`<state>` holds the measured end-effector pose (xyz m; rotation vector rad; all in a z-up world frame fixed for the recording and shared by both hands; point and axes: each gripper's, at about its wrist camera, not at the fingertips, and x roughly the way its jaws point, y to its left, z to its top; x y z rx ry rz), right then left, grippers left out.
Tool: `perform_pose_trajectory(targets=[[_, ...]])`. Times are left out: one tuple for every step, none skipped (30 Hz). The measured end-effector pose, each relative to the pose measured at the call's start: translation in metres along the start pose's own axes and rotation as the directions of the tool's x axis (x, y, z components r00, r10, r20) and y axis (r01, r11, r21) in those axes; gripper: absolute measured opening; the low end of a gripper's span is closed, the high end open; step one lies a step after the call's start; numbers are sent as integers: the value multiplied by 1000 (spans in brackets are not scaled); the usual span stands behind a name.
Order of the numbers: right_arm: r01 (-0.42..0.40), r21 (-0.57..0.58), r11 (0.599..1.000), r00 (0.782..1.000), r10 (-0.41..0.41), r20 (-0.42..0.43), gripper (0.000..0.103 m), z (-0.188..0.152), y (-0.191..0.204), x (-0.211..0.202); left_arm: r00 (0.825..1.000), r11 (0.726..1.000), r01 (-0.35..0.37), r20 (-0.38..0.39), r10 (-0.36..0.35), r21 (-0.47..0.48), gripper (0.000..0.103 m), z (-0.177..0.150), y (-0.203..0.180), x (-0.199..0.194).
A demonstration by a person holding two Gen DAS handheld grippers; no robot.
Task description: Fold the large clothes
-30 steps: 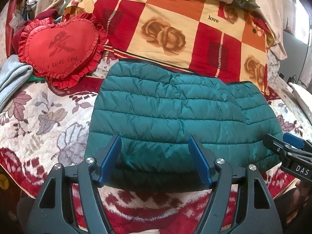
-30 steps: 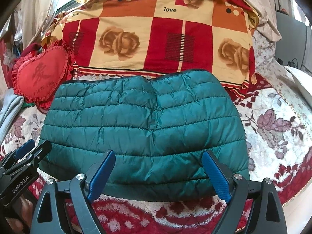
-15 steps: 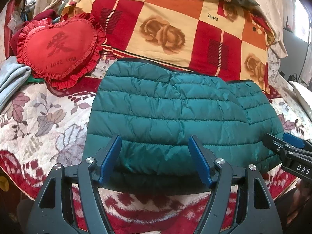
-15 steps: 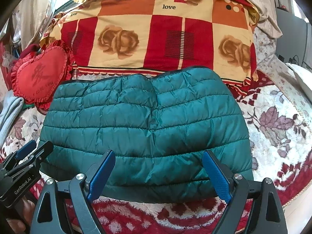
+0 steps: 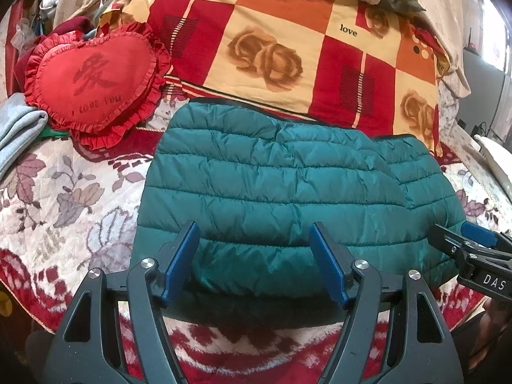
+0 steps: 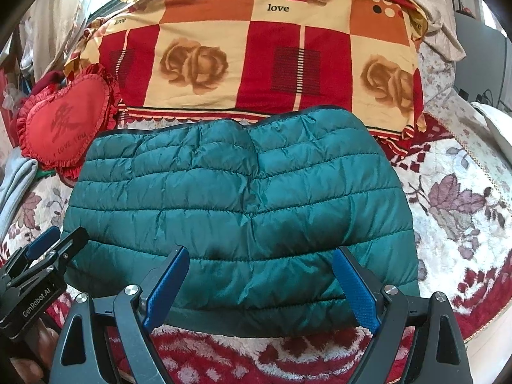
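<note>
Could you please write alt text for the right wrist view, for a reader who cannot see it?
A folded teal puffer jacket lies flat on a floral bedspread, with the open right gripper over its near edge. The left gripper enters at left; a red heart pillow sits behind.

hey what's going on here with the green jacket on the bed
A person is folding a jacket on a bed, with tongs in each hand. The jacket lies folded into a flat, roughly rectangular bundle. The left tongs and right tongs are both open at its near edge, gripping nothing. A heart pillow and a rose quilt lie behind it.
</note>
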<state>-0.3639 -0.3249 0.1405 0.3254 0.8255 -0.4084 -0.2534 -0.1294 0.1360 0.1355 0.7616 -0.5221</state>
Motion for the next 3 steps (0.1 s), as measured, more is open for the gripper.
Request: perform_pose_trajectory(targets=[[0,1,1000,1000,0,0,89,0,-1,0,1000,1000,-3,0,3,-2,71,0,1,1],[0,2,1000,1000,0,0,89,0,-1,1,1000,1000,-2,-2,2,-5,71,1,2,1],[2,2,1000,1000,-2,0,89,1,-2,1,1000,1000,0,-5,0,-8,71,1,4,2]])
